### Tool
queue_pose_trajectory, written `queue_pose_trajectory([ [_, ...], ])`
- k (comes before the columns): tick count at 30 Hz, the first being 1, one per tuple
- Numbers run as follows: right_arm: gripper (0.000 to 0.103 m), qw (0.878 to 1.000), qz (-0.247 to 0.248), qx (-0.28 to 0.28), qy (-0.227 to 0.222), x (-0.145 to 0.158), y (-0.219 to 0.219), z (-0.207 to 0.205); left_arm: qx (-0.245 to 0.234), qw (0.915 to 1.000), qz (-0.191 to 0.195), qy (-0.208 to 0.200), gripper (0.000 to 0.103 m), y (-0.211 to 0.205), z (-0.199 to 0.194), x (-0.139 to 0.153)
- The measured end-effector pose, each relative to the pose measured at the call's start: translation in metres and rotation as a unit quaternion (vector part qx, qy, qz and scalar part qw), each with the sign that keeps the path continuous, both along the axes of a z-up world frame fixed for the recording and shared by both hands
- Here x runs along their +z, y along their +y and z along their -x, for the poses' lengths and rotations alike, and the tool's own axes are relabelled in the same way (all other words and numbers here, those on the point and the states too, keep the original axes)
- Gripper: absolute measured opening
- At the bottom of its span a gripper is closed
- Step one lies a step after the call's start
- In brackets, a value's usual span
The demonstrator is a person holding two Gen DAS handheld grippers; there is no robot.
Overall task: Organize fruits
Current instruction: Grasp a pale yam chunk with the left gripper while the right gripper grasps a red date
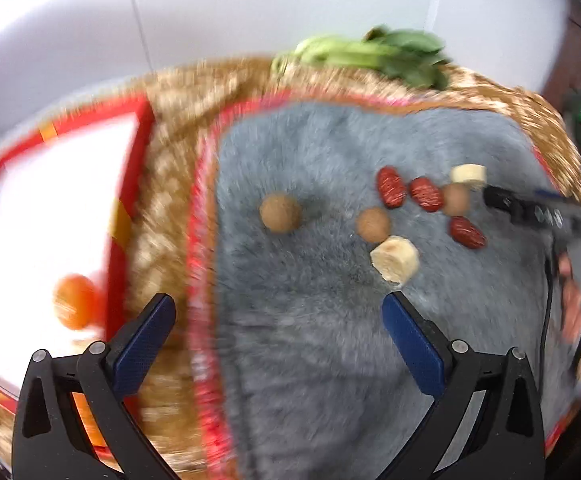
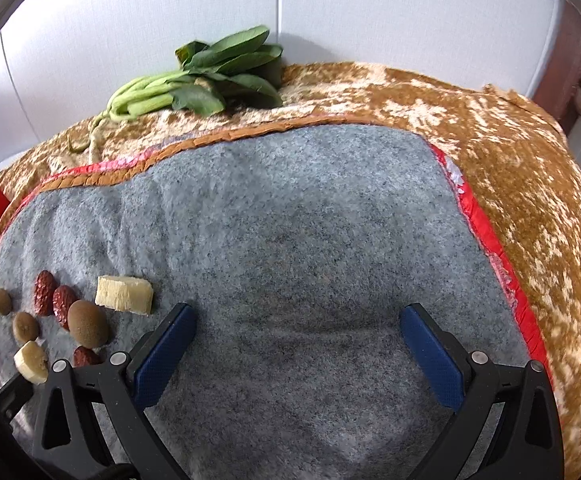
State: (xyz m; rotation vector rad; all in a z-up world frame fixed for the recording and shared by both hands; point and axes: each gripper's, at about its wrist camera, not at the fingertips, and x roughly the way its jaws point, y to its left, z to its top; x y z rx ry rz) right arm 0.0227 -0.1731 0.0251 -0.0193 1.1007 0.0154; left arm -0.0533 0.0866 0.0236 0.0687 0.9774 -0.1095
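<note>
On the grey fuzzy mat lie two brown round fruits, three red dates, a third brown fruit and two pale banana pieces. An orange sits in the white, red-rimmed tray at left. My left gripper is open and empty above the mat's left edge; the view is blurred. The right wrist view shows the same cluster at lower left: brown fruit, dates, banana piece. My right gripper is open over bare mat.
A bunch of leafy greens lies at the back on the brown-and-cream patterned cloth. A white wall stands behind. A person's hand holding the other gripper shows at the right edge of the left wrist view.
</note>
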Motion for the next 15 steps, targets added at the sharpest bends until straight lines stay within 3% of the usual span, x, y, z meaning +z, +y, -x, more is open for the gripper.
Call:
queue_pose_trajectory([
  [4, 0.097, 0.999, -0.030, 0.031, -0.009, 0.034, -0.003, -0.003, -0.030, 0.9987, 0.004, -0.041, 0.103, 0.019, 0.010, 0.021],
  [6, 0.097, 0.996, -0.058, 0.060, -0.016, 0.056, 0.000, 0.002, -0.023, 0.9993, 0.006, -0.028, 0.103, 0.025, 0.005, 0.022],
  [10, 0.097, 0.979, -0.127, 0.153, 0.037, 0.078, 0.022, 0.013, -0.055, 0.9971, 0.051, -0.016, 0.103, 0.019, 0.004, 0.029],
  [13, 0.097, 0.973, -0.133, 0.182, 0.041, 0.081, 0.038, 0.020, -0.087, 0.9961, 0.016, 0.003, 0.103, 0.001, 0.007, 0.023],
  [15, 0.094, 0.970, -0.149, 0.178, 0.071, 0.070, 0.043, 0.017, -0.093, 0.9954, 0.013, 0.021, 0.103, -0.008, 0.005, 0.014],
])
